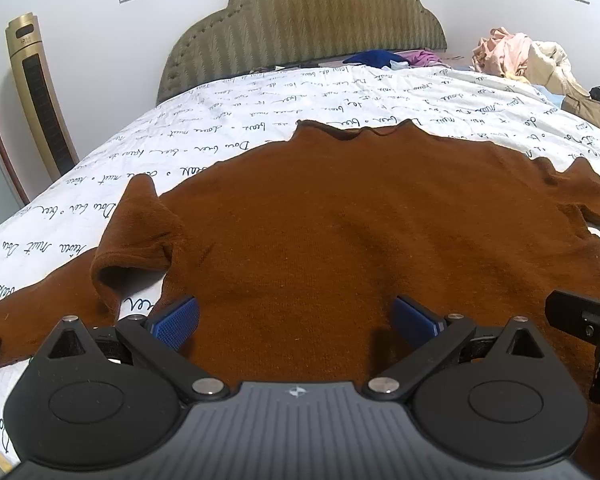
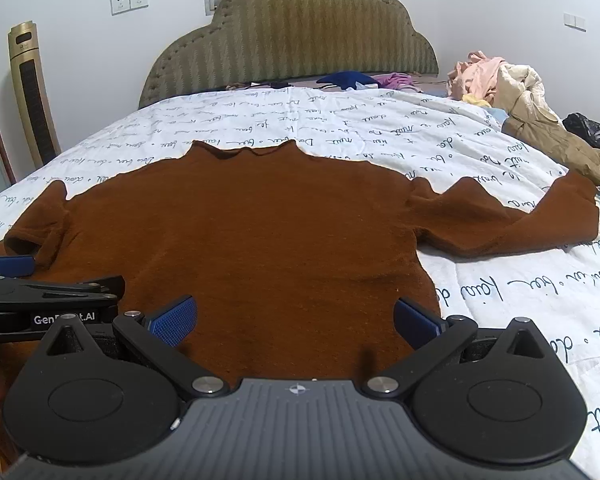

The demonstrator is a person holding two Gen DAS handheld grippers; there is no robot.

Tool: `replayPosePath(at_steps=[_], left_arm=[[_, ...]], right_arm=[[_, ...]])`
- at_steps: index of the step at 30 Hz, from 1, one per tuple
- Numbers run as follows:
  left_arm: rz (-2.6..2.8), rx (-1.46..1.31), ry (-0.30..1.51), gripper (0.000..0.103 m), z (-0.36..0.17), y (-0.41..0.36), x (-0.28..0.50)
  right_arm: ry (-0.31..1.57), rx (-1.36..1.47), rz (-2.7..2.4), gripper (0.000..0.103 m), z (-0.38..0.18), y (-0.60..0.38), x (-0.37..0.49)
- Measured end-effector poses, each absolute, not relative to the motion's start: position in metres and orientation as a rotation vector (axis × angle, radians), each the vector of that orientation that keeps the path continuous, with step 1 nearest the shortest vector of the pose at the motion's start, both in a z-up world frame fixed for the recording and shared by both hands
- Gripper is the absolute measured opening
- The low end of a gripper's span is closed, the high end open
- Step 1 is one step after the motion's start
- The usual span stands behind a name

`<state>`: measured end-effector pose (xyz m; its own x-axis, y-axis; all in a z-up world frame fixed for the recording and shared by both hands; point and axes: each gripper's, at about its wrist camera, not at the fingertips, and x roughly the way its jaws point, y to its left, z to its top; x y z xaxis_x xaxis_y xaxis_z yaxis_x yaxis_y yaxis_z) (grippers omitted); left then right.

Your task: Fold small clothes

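A brown sweater (image 1: 340, 216) lies flat on the bed (image 2: 500, 280), collar away, sleeves out sideways. Both grippers hover at its near hem with fingers spread, empty: left gripper (image 1: 296, 322) by the left edge, right gripper (image 2: 296, 320) by the right.

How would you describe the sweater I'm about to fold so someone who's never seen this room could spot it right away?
Start at the bed, with its white cover printed in handwriting. The sweater lies flat in the middle, collar toward the headboard, sleeves out to both sides. It is the only rust-brown piece and the only one spread out; the other clothes sit in a crumpled heap.
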<state>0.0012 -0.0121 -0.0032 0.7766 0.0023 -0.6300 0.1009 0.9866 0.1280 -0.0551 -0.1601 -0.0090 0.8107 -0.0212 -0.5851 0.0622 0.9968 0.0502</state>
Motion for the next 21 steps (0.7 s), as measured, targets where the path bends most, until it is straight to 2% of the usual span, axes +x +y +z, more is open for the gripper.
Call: replayPosePath(at_steps=[21], left_arm=[[-0.037, 0.175, 0.692, 0.103, -0.0076, -0.0133, 0.0015]], right_arm=[[0.613, 0.059, -0.056, 0.103, -0.0091, -0.1627, -0.0581]])
